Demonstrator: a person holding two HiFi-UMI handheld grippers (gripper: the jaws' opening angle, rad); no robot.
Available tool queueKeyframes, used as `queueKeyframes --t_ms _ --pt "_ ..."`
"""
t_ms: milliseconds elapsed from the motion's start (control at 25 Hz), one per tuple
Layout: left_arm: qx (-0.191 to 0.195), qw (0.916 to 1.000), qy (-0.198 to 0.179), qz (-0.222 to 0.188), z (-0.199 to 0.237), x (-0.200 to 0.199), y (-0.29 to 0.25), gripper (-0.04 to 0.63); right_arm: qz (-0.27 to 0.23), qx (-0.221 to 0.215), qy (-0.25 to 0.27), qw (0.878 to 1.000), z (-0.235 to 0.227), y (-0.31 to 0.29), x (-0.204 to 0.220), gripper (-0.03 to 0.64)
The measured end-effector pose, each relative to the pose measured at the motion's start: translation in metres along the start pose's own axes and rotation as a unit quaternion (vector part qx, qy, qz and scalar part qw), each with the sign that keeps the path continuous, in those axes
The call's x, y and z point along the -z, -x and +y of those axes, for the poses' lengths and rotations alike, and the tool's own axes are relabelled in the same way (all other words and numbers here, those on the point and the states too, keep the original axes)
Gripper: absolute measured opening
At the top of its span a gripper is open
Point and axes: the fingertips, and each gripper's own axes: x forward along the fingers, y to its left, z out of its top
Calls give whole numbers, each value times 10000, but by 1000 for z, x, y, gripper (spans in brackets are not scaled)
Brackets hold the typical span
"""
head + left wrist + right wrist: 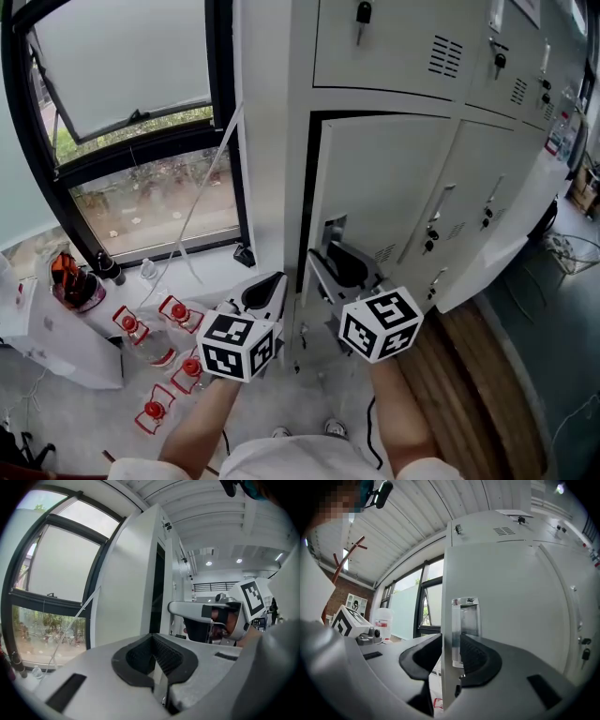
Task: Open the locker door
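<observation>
The white locker door (pixel 394 187) in the lower row stands slightly ajar, with a dark gap along its left edge. My right gripper (pixel 337 262) is clamped on that edge at the chrome handle (pixel 465 625). In the right gripper view the door (pixel 511 611) runs edge-on between the two pads of the right gripper (pixel 450 656). My left gripper (pixel 265 292) hovers just left of the door, level with the right one and touching nothing. In the left gripper view the left gripper (pixel 157 660) has its pads together, and the right gripper (pixel 206 616) shows beyond at the cabinet.
More locker doors with keys (pixel 363 14) fill the cabinet above and to the right. A dark-framed window (pixel 131 141) stands at the left. On the floor below it are several red-capped bottles (pixel 155 347) and a white box (pixel 56 347). Wooden flooring (pixel 478 394) lies to the right.
</observation>
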Motion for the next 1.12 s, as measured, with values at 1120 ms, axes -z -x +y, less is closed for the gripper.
queueKeyframes --t_ms 1120 --pt "1776 9839 -114 145 -132 13 -48 6 -240 874 -86 9958 -22 139 -9 155"
